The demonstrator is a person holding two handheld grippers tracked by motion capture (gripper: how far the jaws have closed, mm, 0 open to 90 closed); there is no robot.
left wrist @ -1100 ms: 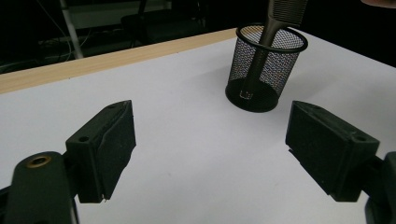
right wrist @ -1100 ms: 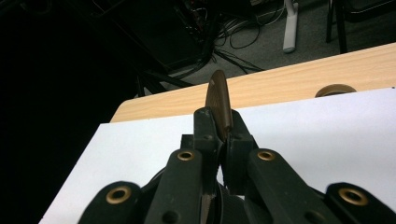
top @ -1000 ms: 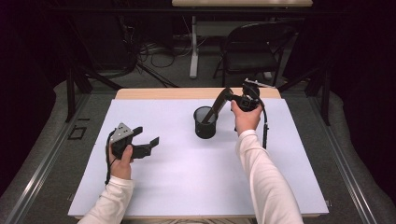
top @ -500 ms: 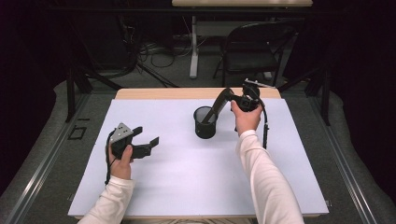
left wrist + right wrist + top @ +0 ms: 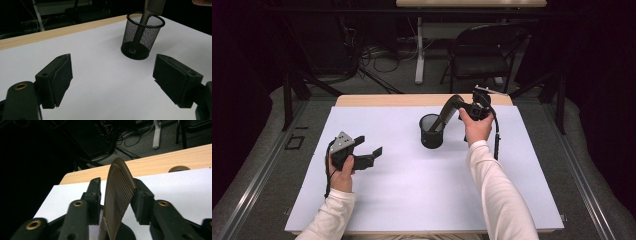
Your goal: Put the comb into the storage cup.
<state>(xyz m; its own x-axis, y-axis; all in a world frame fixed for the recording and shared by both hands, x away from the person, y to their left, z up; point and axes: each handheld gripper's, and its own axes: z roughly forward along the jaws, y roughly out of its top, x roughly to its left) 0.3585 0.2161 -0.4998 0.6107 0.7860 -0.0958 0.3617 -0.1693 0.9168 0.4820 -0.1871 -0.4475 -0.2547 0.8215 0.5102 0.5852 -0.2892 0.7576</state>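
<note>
A black mesh cup [image 5: 431, 134] [image 5: 141, 40] stands upright at the back middle of the white sheet. A long brown comb [image 5: 446, 114] [image 5: 153, 6] [image 5: 117, 200] leans in it, handle end down and toothed end sticking out toward the right. My right gripper [image 5: 457, 106] [image 5: 116, 185] is beside the cup's rim with the comb's upper end between its jaws. Those jaws have just been opening: the left pad [image 5: 96, 195] stands clear of the comb, which rests against the right pad. My left gripper [image 5: 369, 145] [image 5: 112, 75] hovers open and empty at the left.
The white sheet [image 5: 412, 190] covers a wooden table whose bare back edge [image 5: 402, 100] has a round cable hole [image 5: 178, 168]. Behind the table are a folding chair [image 5: 482, 55], a white table leg [image 5: 419, 50] and floor cables.
</note>
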